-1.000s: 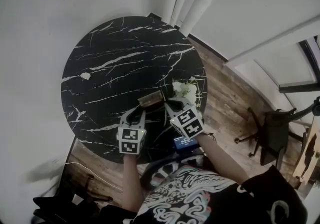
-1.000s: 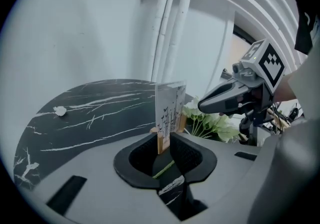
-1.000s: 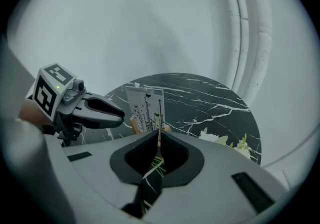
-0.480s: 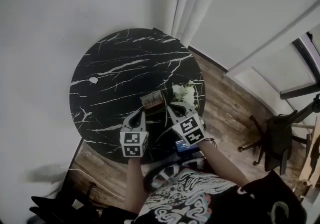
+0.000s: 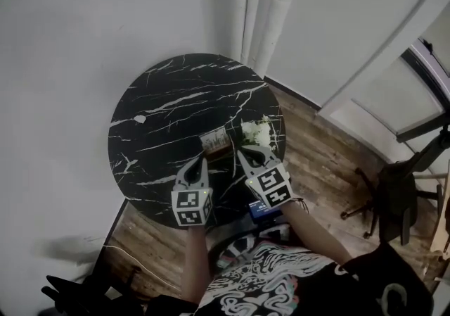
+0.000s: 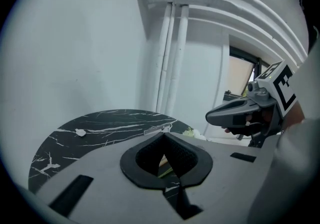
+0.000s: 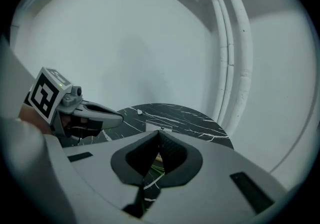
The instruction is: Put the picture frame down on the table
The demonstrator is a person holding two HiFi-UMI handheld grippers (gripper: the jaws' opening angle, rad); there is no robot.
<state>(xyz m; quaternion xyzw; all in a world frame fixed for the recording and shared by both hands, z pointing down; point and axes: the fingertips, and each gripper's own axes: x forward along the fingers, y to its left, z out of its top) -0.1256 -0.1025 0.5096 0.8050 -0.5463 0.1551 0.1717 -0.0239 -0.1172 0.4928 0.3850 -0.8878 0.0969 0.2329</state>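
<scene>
A small picture frame (image 5: 214, 141) is on the round black marble table (image 5: 169, 96), near its right front part; I cannot tell whether it stands or lies flat. My left gripper (image 5: 201, 160) is just in front of it to the left, with its jaws shut and empty. To the frame's right, my right gripper (image 5: 242, 152) is also shut on nothing. In the left gripper view the frame's pale top edge (image 6: 156, 129) shows just beyond the closed jaw tips (image 6: 164, 135). The right gripper view shows the frame (image 7: 159, 128) past its own tips (image 7: 160, 133).
White flowers (image 5: 256, 131) sit at the table's right edge beside the frame. A small white scrap (image 5: 140, 119) lies on the far left of the table. White pipes (image 5: 264, 5) run up the wall behind. An office chair (image 5: 394, 195) stands on the wooden floor at right.
The head view has shifted, so the table sits more to the right and lower in the picture. Both grippers keep their places beside the frame, jaws still shut.
</scene>
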